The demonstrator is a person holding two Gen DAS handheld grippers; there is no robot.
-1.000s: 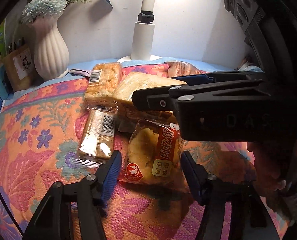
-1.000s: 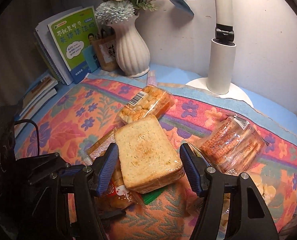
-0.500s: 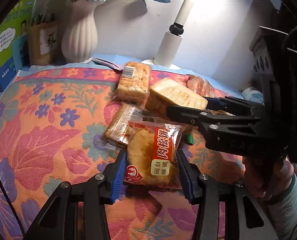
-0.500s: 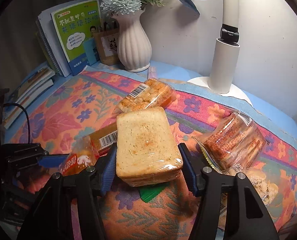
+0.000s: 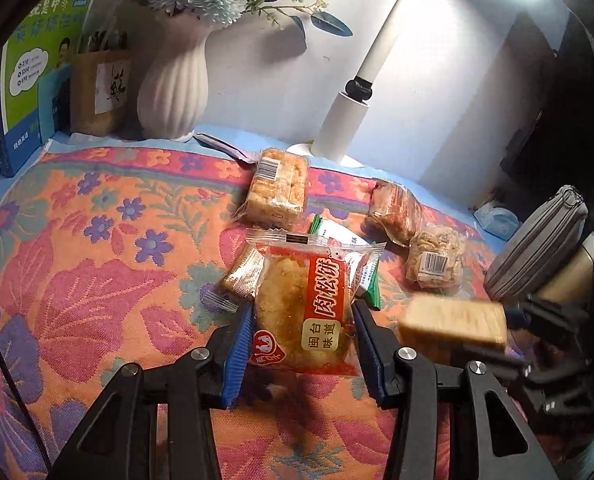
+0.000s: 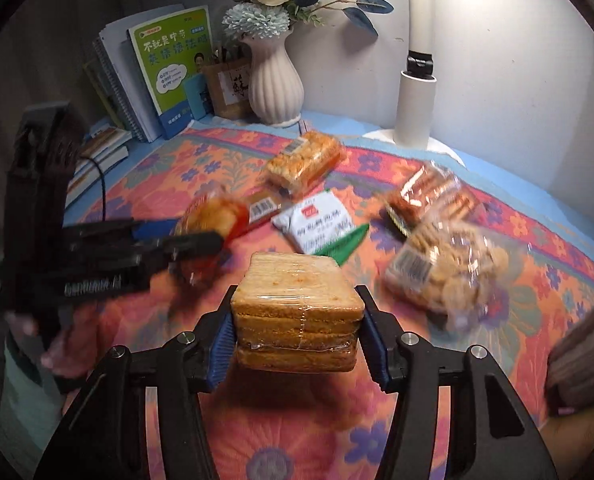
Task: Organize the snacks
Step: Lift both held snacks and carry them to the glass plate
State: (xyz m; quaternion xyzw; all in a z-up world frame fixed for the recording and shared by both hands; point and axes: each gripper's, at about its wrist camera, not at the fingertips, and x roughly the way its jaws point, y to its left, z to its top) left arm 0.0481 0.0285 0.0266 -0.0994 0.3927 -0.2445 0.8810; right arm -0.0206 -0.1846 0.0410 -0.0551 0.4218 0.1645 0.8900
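Floral cloth (image 5: 97,280) by white wall, left claw (image 5: 301,344) gripping pastry packet (image 5: 305,308), right claw (image 6: 297,336) gripping wrapped toast (image 6: 297,316)

Between the left gripper's (image 5: 300,350) ribbed blue pads (image 5: 238,350) sits a glossy, crinkled plastic pastry packet (image 5: 307,312). The right gripper (image 6: 297,340) squeezes toast (image 6: 296,316) in clear shiny film. Beneath both, a woven, matt floral cloth (image 5: 97,280).
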